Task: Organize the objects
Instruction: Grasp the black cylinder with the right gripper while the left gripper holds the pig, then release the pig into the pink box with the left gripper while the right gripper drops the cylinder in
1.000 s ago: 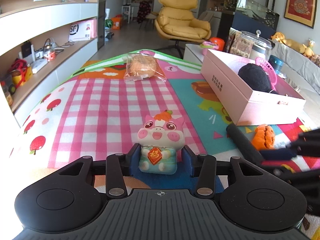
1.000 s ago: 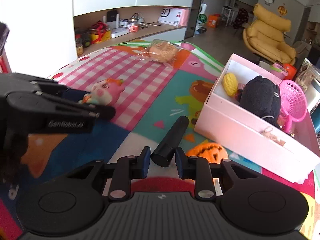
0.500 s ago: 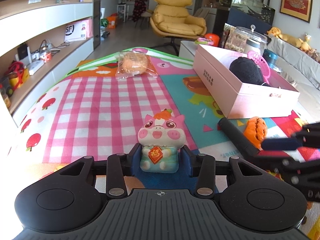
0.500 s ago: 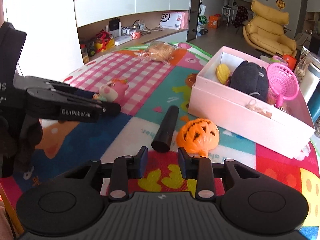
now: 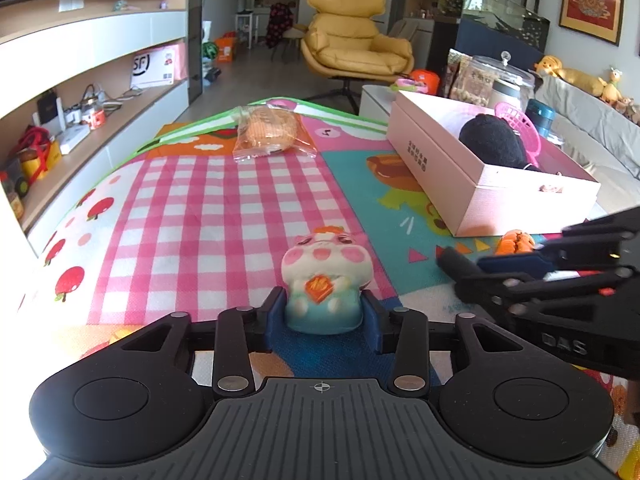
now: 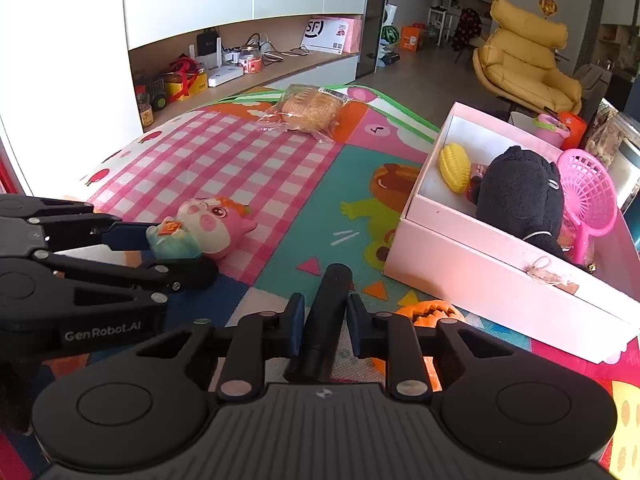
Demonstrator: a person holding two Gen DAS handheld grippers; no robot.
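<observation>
A bright play mat [image 5: 208, 208], checked pink and white on one side and printed with cartoon figures on the other, covers the desk and carries everything else. On its right side stands an open pink box [image 6: 492, 264], which holds a black plush toy [image 6: 520, 196], a pink plastic scoop [image 6: 588, 196] leaning beside the plush, and a yellow corn toy [image 6: 455, 167] at the box's far end. Near the far edge of the mat lies a bagged bun [image 5: 269, 133], well apart from the box.

The left hand-held gripper [image 5: 323, 312] has just been closing, and its blue pads now press on both sides of a pig figurine [image 5: 326, 280] at its teal lower body; the figurine is tilted back, with its pink-and-cream head pointing away from the gripper. The right hand-held gripper [image 6: 325, 322] has likewise just closed and now clamps a black cylinder [image 6: 329, 312], which runs lengthwise between its fingers and points toward the box. Just beside the cylinder, on the box side, sits an orange pumpkin toy [image 6: 430, 312], partly hidden behind the right gripper's finger.
</observation>
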